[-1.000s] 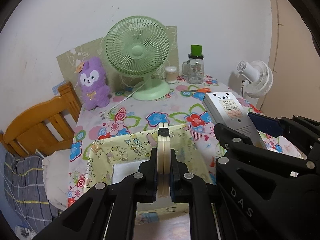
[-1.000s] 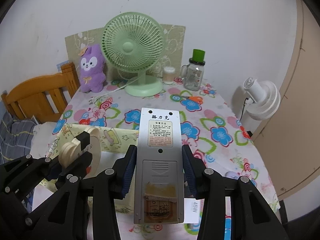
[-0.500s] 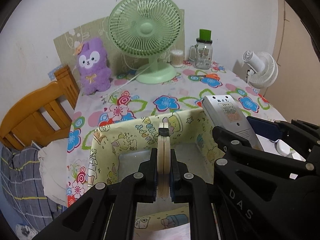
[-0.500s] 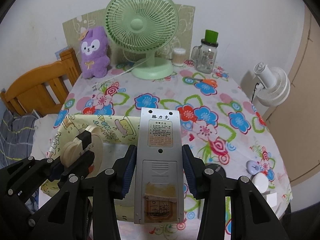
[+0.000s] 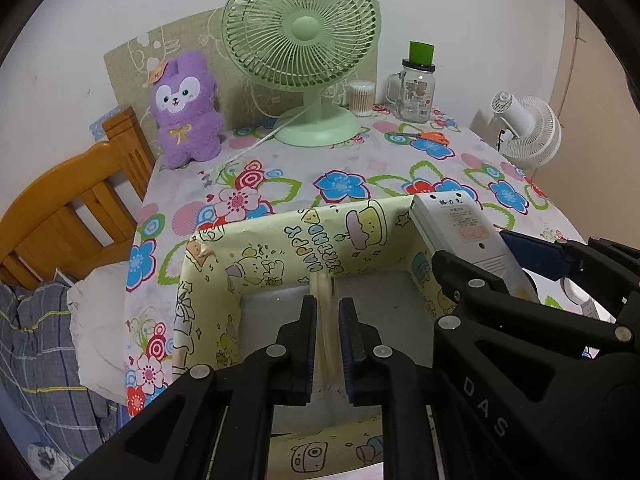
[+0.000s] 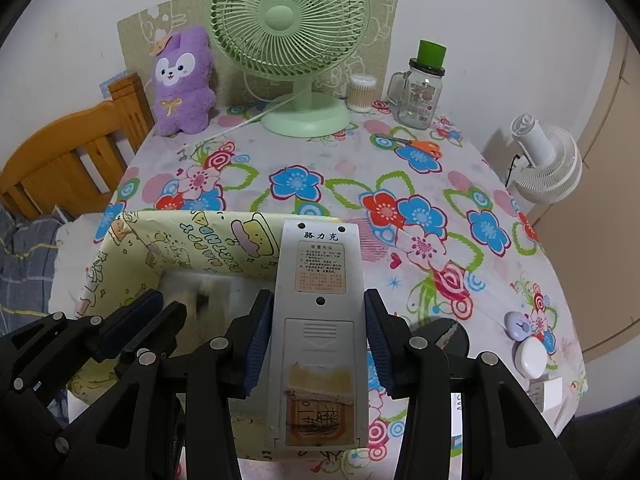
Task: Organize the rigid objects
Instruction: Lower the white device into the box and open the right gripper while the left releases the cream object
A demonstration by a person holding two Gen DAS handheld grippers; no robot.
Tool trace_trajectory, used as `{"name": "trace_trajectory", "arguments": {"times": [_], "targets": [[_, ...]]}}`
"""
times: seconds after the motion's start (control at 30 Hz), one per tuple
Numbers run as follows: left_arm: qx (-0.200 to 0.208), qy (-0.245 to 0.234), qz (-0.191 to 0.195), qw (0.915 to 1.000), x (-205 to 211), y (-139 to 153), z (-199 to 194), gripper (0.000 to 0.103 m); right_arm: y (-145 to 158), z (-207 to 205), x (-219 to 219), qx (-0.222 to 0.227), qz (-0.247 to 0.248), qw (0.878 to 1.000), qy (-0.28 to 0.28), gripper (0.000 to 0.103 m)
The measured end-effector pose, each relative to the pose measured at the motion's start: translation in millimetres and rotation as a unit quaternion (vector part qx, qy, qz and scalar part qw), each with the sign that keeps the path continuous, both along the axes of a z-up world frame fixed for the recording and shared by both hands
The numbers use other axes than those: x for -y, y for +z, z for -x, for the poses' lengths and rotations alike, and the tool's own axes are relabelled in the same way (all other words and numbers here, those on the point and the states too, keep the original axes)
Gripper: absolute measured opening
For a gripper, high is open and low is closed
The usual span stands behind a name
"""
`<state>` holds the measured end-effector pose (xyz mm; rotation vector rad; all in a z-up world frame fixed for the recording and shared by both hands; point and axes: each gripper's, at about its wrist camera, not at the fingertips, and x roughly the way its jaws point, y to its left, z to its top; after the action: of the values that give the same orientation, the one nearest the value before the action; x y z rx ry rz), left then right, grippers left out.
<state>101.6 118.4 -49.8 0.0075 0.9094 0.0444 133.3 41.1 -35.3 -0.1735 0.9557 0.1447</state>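
My left gripper (image 5: 329,312) is opening, its blurred cream disc (image 5: 325,304) inside the yellow box (image 5: 280,248); my right gripper (image 6: 318,344) grasps the grey remote (image 6: 320,320) above its near-right edge.

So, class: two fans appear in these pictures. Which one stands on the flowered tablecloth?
The green fan, on its round base beside the purple plush toy. The white fan sits off the table's right edge.

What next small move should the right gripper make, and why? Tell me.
Probably lower the right gripper a little further and leftward: its pads clamp the grey remote, whose tip hangs over the right rim of the yellow cartoon box, not yet inside it.
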Motion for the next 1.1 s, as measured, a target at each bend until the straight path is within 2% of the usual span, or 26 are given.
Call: {"name": "trace_trajectory", "arguments": {"times": [0.03, 0.13, 0.27, 0.4, 0.43, 0.47, 0.53, 0.57, 0.63, 0.73, 0.87, 1.1], "targets": [[0.000, 0.002, 0.003, 1.0000, -1.9, -0.5, -0.3, 0.013, -0.3, 0.0, -1.1, 0.002, 0.003, 1.000, 0.000, 0.048], [0.000, 0.006, 0.004, 1.0000, -4.7, -2.8, 0.4, 0.030, -2.1, 0.9, -3.9, 0.003, 0.006, 1.000, 0.003, 0.048], [-0.002, 0.023, -0.010, 0.9997, -8.5, -5.2, 2.3, 0.044, -2.8, 3.7, -7.7, 0.007, 0.013, 1.000, 0.009, 0.048], [-0.014, 0.033, -0.016, 0.9992, -14.5, -10.2, 4.3, 0.050, -7.5, 3.1, -13.1, -0.008, 0.006, 1.000, 0.020, 0.049], [-0.012, 0.031, -0.010, 0.9994, -15.6, -10.5, 5.1, 0.060, -7.9, 4.1, -14.8, -0.002, 0.009, 1.000, 0.021, 0.049], [-0.011, 0.030, -0.006, 0.9995, -16.6, -10.6, 6.3, 0.063, -8.0, 5.4, -16.8, 0.006, 0.014, 1.000, 0.023, 0.049], [-0.011, 0.028, -0.003, 0.9995, -16.5, -10.6, 7.3, 0.066, -9.4, 5.0, -17.0, 0.005, 0.008, 1.000, 0.024, 0.054], [-0.011, 0.025, -0.001, 0.9996, -16.2, -10.3, 7.9, 0.070, -10.0, 4.8, -16.5, 0.003, 0.004, 1.000, 0.025, 0.056], [-0.010, 0.022, 0.001, 0.9997, -14.7, -9.5, 9.4, 0.075, -9.4, 6.0, -15.8, 0.008, -0.001, 1.000, 0.027, 0.071], [-0.006, 0.017, 0.002, 0.9998, -11.8, -7.5, 11.5, 0.081, -7.5, 7.8, -13.7, 0.014, -0.005, 1.000, 0.026, 0.081], [-0.001, 0.015, -0.002, 0.9999, -6.9, -4.4, 14.4, 0.086, -4.5, 9.4, -11.5, 0.016, -0.006, 1.000, 0.026, 0.085], [0.008, 0.013, -0.004, 0.9999, 5.7, 0.7, 21.6, 0.087, -0.4, 14.7, 2.7, 0.011, -0.014, 1.000, 0.023, 0.090]]}}
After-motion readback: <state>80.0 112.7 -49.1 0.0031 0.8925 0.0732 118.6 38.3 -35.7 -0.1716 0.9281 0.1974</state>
